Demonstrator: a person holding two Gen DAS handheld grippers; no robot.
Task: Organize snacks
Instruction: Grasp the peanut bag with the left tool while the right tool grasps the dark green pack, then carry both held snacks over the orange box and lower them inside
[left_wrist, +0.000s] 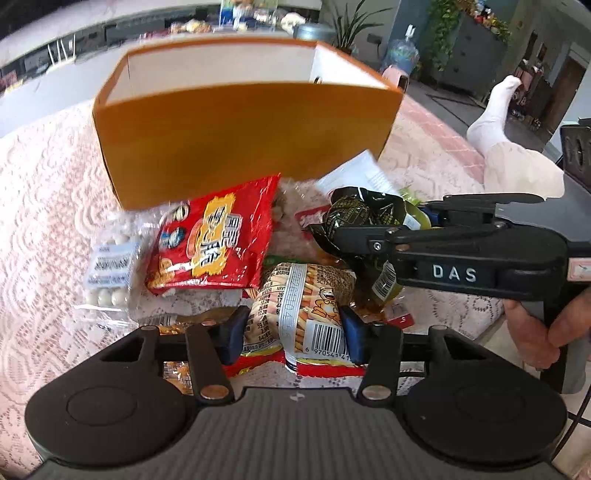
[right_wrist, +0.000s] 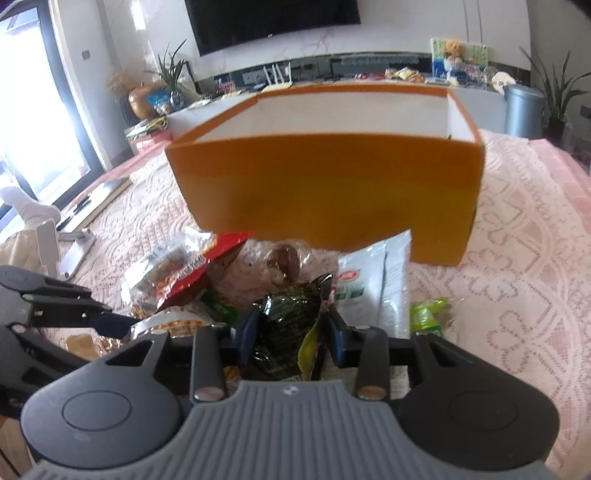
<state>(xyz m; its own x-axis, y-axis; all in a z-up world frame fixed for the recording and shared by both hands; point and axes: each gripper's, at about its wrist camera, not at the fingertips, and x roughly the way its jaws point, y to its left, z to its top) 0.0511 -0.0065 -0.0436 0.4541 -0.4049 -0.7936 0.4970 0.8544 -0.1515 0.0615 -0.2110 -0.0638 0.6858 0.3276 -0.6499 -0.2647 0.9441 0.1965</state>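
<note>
An open orange box (left_wrist: 243, 136) stands on the lace cloth behind a pile of snack packets; it also shows in the right wrist view (right_wrist: 328, 192). My left gripper (left_wrist: 291, 332) is shut on a beige snack packet with a barcode (left_wrist: 299, 310). My right gripper (right_wrist: 291, 332) is shut on a dark green and black packet (right_wrist: 291, 325); in the left wrist view the right gripper (left_wrist: 354, 229) holds that packet (left_wrist: 358, 214) just right of the pile. A red packet (left_wrist: 214, 240) lies left of centre.
A clear bag of white balls (left_wrist: 107, 273) lies at the pile's left. A white and green pouch (right_wrist: 373, 284) lies against the box front. A notebook and pen (right_wrist: 92, 203) lie at the left. A person's socked foot (left_wrist: 495, 114) is at the right.
</note>
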